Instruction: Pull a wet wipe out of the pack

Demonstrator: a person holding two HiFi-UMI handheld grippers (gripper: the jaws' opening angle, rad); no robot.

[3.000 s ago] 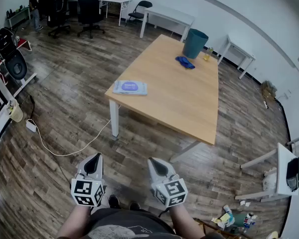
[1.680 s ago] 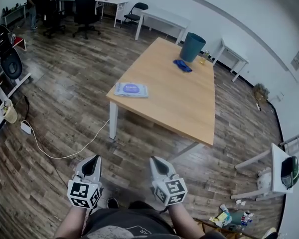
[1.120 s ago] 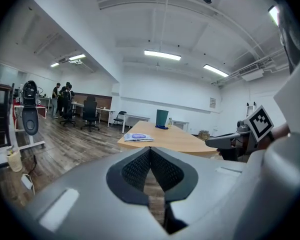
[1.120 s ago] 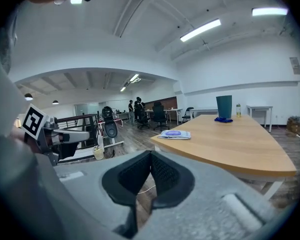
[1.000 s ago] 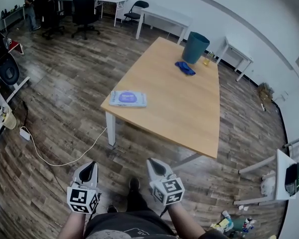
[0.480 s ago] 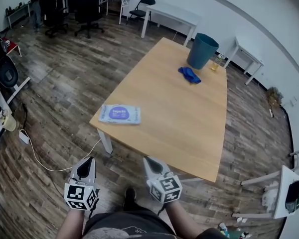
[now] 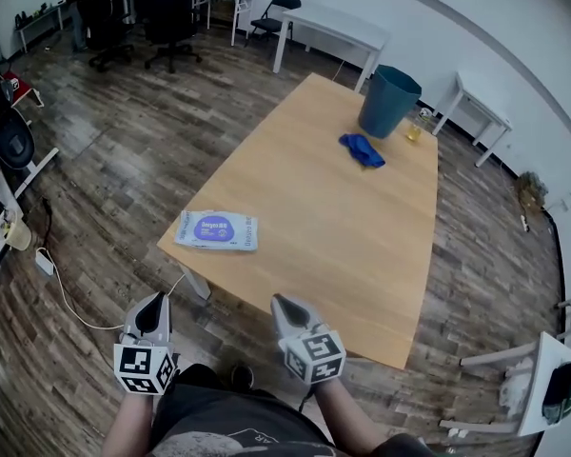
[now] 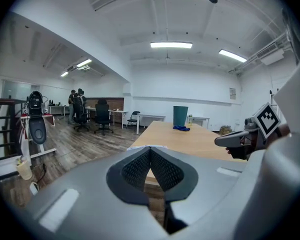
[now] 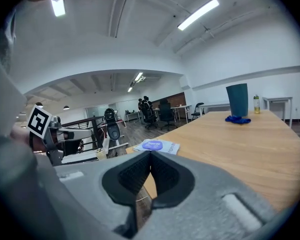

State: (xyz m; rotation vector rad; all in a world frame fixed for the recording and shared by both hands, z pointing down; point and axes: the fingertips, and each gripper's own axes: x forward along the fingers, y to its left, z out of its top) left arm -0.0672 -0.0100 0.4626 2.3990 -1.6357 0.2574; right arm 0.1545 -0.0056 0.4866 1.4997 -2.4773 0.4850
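A flat pale-blue wet wipe pack (image 7: 216, 229) with a purple round label lies near the left front corner of the wooden table (image 7: 352, 208). It also shows in the right gripper view as the wipe pack (image 9: 156, 146). My left gripper (image 7: 155, 305) hangs over the floor just short of the table's front corner, shut and empty, and appears again as the left gripper (image 8: 150, 149). My right gripper (image 7: 281, 304) hovers at the table's front edge, also shut with nothing in it, its jaws the right gripper (image 9: 150, 153). Both are well short of the pack.
A teal bin (image 7: 388, 101), a blue cloth (image 7: 363, 149) and a small bottle (image 7: 416, 127) stand at the table's far end. White desks (image 7: 335, 28), office chairs (image 7: 169, 8) and people stand at the back. A white cable (image 7: 71, 303) trails on the floor at left.
The table and pack have drawn nearer in the head view as the person walked toward them. Both grippers stayed shut and moved forward together to the table's front edge.
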